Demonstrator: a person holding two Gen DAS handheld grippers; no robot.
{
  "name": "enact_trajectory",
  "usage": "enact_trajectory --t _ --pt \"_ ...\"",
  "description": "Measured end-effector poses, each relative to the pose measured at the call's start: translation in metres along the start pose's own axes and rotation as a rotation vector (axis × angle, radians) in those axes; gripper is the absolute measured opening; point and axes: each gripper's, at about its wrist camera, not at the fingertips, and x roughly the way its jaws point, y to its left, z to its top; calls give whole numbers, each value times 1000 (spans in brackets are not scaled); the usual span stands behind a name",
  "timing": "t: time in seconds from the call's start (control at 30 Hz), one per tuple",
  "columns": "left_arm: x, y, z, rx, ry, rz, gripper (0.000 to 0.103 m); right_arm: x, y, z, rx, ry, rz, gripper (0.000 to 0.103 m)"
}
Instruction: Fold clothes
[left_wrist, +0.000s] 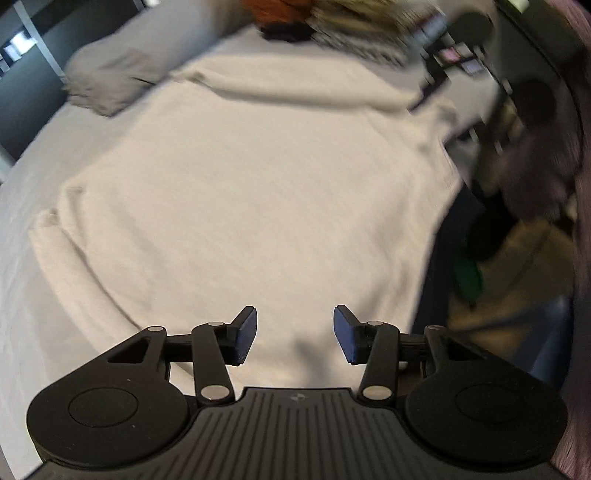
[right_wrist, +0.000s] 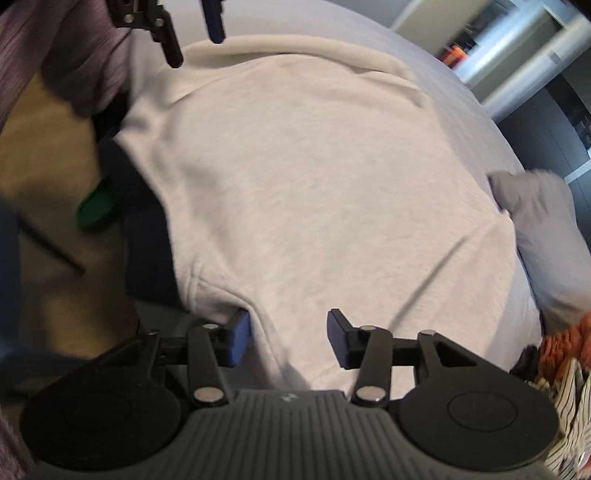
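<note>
A cream sweatshirt (left_wrist: 251, 192) lies spread flat on a bed covered with a pale sheet (left_wrist: 22, 206). Its near side reaches the edge of the bed, where the dark blue bed base (right_wrist: 147, 251) shows under it.

The left gripper (left_wrist: 294, 334) hangs above the sweatshirt near that edge. Its blue pads stand about half apart and nothing is between them – only the cloth lies below.

The right gripper (right_wrist: 289, 338) is over the other end of the same edge. Its jaws are also about half open and hold nothing; the left pad is just beside a fold of the cloth, but it does not pinch it.

A folded grey garment (left_wrist: 107, 81) lies on the sheet beyond the sweatshirt, and next to it a pile of orange and striped clothes (right_wrist: 565, 354) – blurred in both views.
</note>
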Motion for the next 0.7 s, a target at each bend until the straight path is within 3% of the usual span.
enact_trajectory --t 0.1,0.17,0.33,0.43,0.53,0.7 --pt "-4 28 13 -70 -3 52 48 5 -18 11 94 4 88 51" --pt "-3 49 16 -121 -3 92 49 4 -28 17 110 36 228 52" --pt "15 89 20 -250 -5 149 49 -7 -34 27 14 42 356 56" --pt "30 113 23 -280 28 200 49 2 -56 34 55 51 293 56" --pt "40 138 29 -310 37 269 49 21 -87 41 144 89 164 62" --pt "53 189 44 -431 -37 370 57 63 -150 59 364 112 12 72"
